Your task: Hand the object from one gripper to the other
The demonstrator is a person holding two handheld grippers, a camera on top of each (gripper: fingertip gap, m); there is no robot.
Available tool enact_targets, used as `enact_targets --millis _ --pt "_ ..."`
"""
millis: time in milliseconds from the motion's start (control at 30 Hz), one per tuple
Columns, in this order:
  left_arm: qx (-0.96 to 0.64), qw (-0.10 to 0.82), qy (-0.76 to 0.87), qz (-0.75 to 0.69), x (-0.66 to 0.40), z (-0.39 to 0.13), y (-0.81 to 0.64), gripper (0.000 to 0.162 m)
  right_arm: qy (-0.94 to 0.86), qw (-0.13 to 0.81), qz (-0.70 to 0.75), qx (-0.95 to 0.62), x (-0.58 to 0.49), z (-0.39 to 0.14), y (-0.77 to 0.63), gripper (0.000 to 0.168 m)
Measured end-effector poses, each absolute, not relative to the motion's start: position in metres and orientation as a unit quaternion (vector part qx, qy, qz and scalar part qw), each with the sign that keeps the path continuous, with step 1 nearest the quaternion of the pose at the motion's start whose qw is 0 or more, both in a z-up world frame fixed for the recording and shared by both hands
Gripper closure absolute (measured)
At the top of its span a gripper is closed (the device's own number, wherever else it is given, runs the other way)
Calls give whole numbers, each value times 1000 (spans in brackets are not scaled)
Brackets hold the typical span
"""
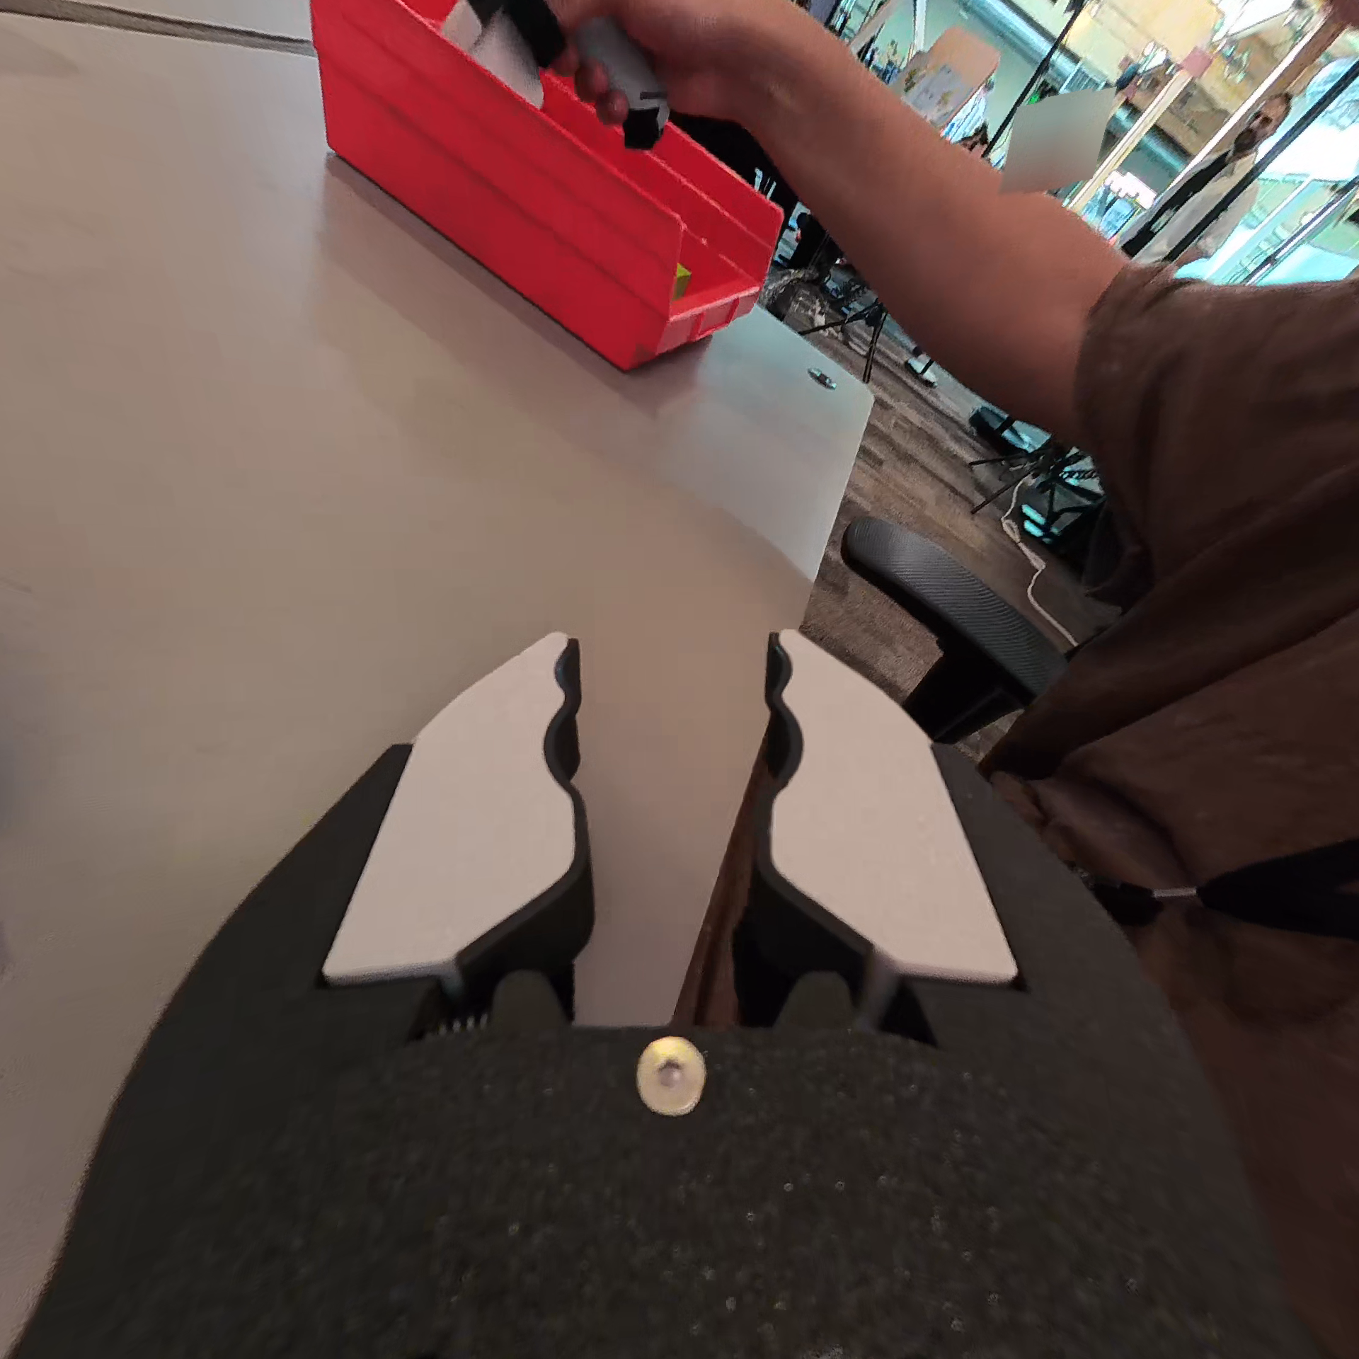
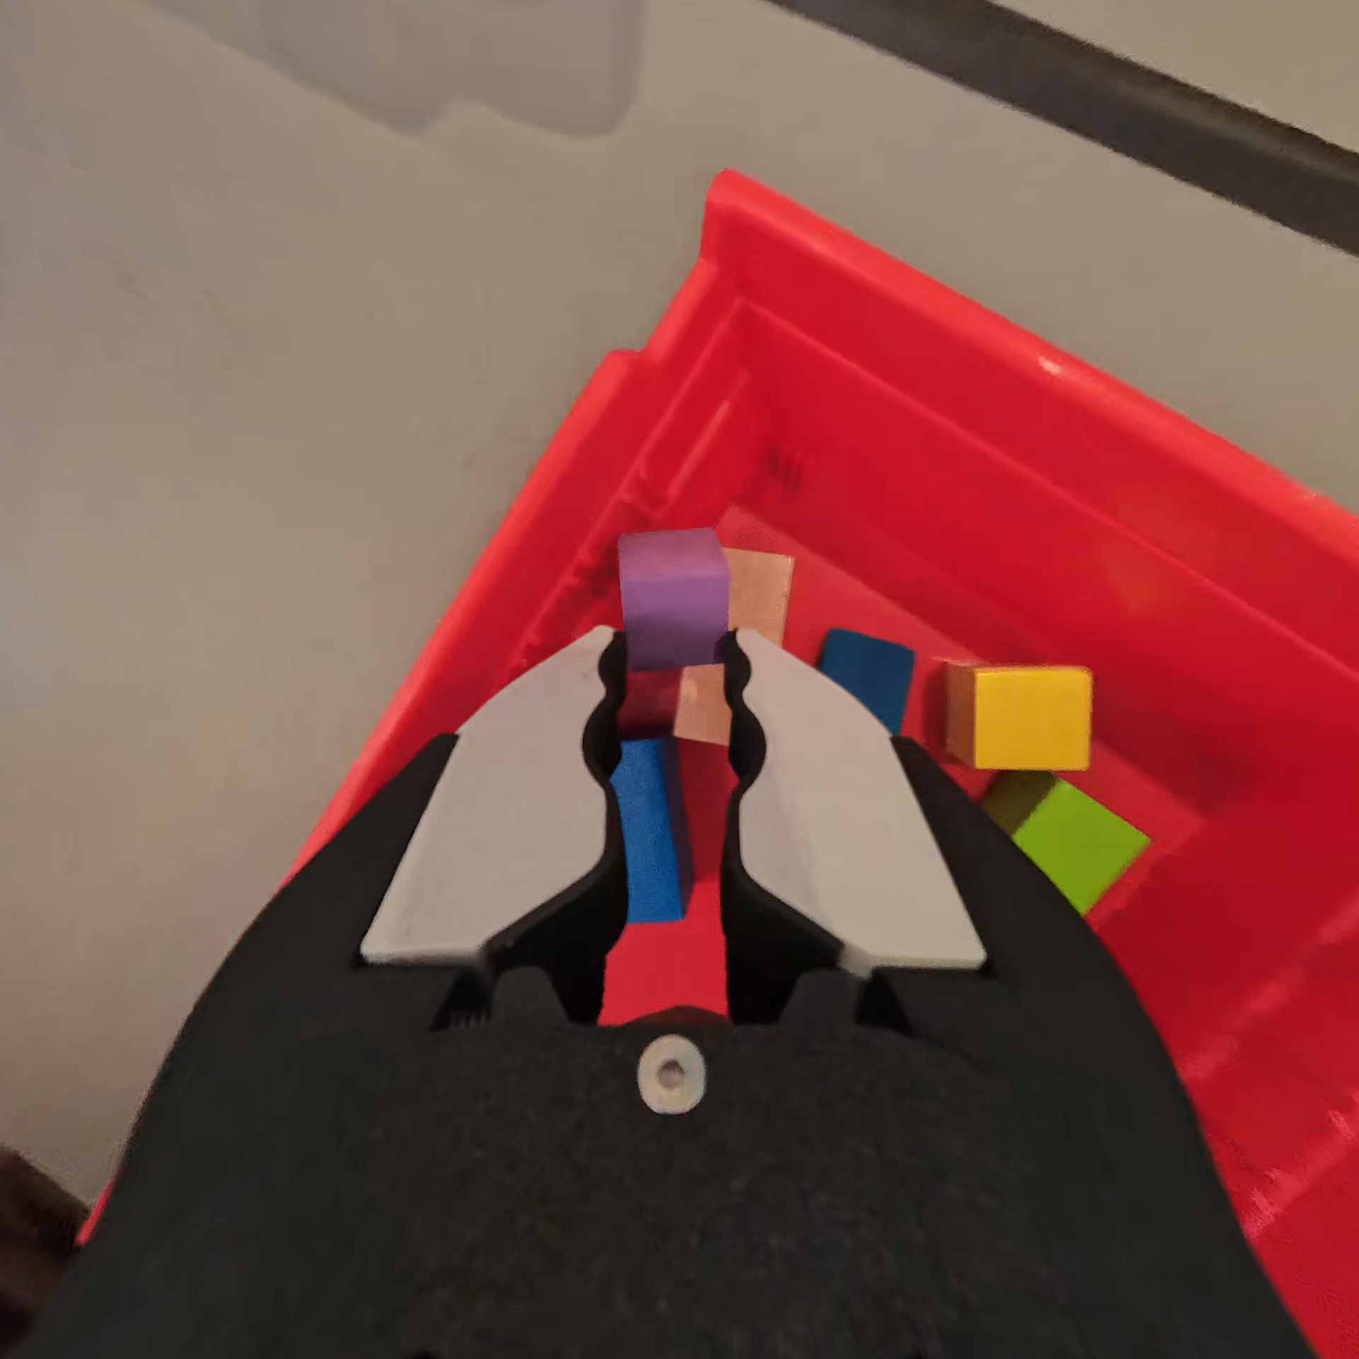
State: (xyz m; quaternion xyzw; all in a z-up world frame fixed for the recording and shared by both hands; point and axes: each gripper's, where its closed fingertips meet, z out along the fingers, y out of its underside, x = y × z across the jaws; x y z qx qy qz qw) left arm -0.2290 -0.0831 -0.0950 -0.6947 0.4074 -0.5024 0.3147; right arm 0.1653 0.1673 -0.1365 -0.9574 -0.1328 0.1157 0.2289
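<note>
Right gripper [image 2: 675, 647] pinches the purple cube [image 2: 673, 596] over the red bin [image 2: 956, 412], seemingly lifted; left gripper [image 1: 673, 662] gapes empty near the table [image 1: 257, 441] edge.

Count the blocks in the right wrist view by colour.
purple: 1, held in the right gripper
blue: 2
yellow: 1
green: 1
tan: 2 patches, possibly one block partly hidden by the purple
Total: 7, or 6 if the tan is one block.
</note>
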Motion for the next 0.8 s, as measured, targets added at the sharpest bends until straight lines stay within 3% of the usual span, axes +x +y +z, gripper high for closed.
enact_targets --millis 267,567,700,800 --pt "-692 292 380 -539 -231 -90 -81 114 -199 140 37 -969 172 -148 152 143" --pt "-702 297 403 -507 -229 -100 -84 114 -203 101 1 -974 181 -149 155 143" --pt "-699 294 403 -513 -229 -98 -86 114 -188 141 -26 -972 188 -133 157 114" --pt "-704 303 409 -495 -234 -102 -83 114 -164 262 -52 -950 184 -76 148 112"
